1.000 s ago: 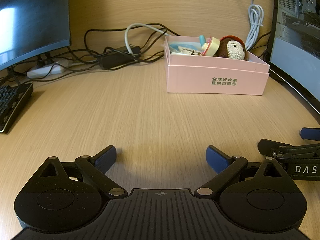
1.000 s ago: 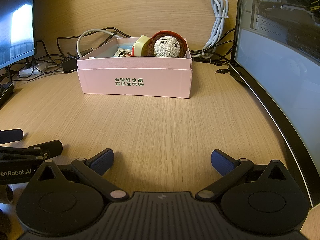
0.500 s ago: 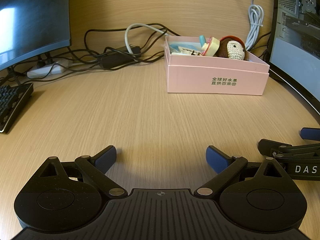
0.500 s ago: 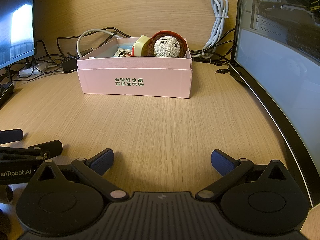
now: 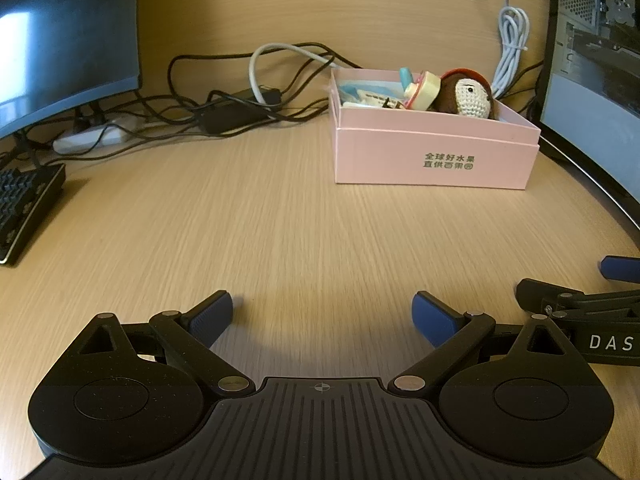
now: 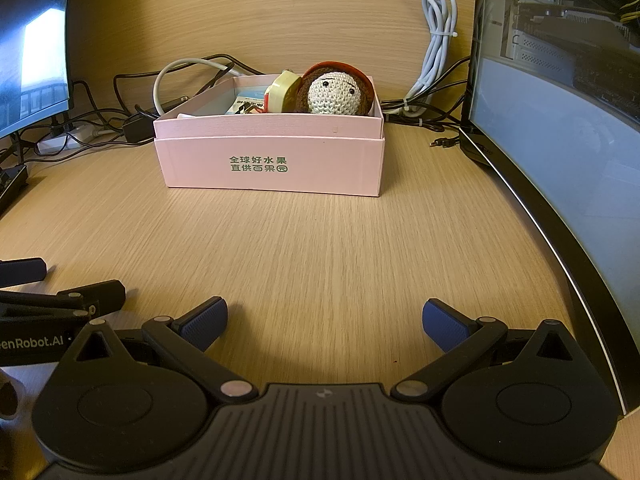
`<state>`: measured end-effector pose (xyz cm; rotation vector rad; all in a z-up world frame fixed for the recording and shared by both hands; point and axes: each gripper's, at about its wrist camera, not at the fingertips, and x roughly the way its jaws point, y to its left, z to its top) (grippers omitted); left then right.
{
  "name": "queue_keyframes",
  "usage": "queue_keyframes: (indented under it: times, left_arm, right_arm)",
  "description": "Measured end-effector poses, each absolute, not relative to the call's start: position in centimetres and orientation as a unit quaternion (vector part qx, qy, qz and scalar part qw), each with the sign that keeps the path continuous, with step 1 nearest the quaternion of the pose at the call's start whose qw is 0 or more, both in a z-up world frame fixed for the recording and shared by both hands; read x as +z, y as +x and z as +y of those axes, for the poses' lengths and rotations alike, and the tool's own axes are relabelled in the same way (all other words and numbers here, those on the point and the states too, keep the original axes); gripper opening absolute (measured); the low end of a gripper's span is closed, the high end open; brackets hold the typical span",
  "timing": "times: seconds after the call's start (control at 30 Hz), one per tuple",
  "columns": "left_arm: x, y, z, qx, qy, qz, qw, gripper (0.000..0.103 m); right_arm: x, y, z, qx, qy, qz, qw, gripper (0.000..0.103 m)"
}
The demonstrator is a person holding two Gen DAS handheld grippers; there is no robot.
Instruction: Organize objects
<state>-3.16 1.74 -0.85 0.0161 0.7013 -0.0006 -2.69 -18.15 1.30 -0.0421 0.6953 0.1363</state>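
My left gripper (image 5: pixel 322 314): jaws spread wide and released, nothing between the blue pads (image 5: pixel 212 314), low over the bare wood.
My right gripper (image 6: pixel 324 322): likewise released, its blue pads (image 6: pixel 444 324) far apart with only tabletop between them.
The two together: side by side and close; from my left wrist view the right gripper's black linkage shows at the right edge, and from my right wrist view the left gripper's linkage shows at the left edge.
Desk (image 6: pixel 320 248): light wood grain, stretching from my pads to the back wall.
Pink box (image 6: pixel 272 160): well ahead of both grippers, near the back of the desk, open at the top, green printed characters on its front wall; straight ahead of my right gripper, ahead and to the right of my left.
Crocheted doll (image 6: pixel 338 94): inside the box at its right end, pale face with brown hair and a red hood, rising above the rim.
Roll of tape (image 6: pixel 282 90): inside the box, touching the doll's left side, tilted on edge.
Other box contents: flat blue-and-white packets at the left; I cannot tell what they are.
Black cables (image 5: pixel 224 100): tangled behind and left of the box.
White bundled cable (image 6: pixel 438 40): hanging against the wall, right of the box.
Keyboard (image 5: pixel 24 208): at the far left edge.
Monitor (image 5: pixel 60 32): back left.
Second screen (image 6: pixel 560 152): along the right side.
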Motion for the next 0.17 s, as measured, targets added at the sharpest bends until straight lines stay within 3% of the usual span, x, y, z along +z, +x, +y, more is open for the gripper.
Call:
queue_keyframes:
  times: [0.17]
  left_arm:
    - [-0.86,-3.12,1.71,-0.001,0.008,0.343,0.939,0.100]
  right_arm:
    - [1.30,-2.68,-18.15,0.067,-0.021,0.340,0.938,0.103]
